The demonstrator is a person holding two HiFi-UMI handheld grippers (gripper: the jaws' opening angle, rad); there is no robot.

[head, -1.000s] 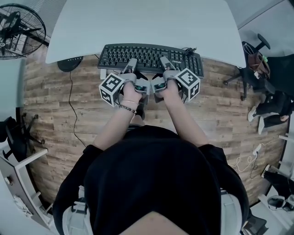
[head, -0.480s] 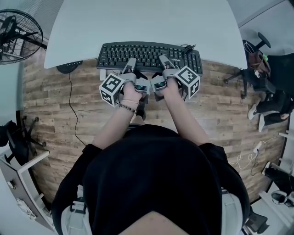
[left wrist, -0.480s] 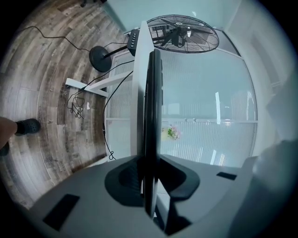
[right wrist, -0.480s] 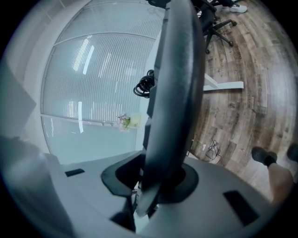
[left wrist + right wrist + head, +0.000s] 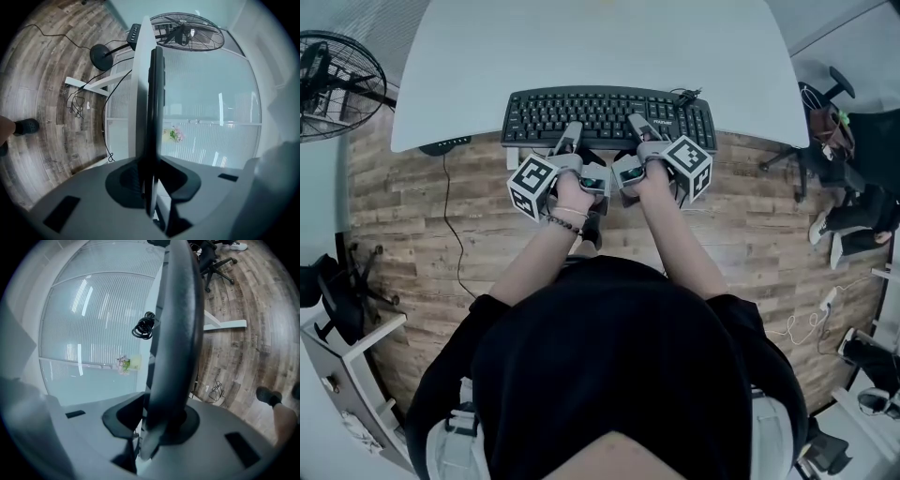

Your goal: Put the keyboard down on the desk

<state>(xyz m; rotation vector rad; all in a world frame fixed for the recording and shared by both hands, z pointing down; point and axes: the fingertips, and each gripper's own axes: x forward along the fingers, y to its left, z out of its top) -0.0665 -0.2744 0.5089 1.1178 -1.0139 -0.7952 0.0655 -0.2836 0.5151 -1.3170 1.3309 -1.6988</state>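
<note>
My left gripper (image 5: 571,132) and right gripper (image 5: 635,125) each clamp the keyboard (image 5: 602,110) by its near edge, at the front rim of the desk (image 5: 581,42), bare top beyond my fingertips.

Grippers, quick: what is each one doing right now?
Left gripper: shut on the keyboard, at its near edge.
Right gripper: shut on the keyboard too, further right.

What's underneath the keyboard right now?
The desk lies under the far part of the keyboard. Its near edge, clamped by the left gripper and right gripper, overhangs the wooden floor. The keyboard itself hides whether it touches the desk.
</note>
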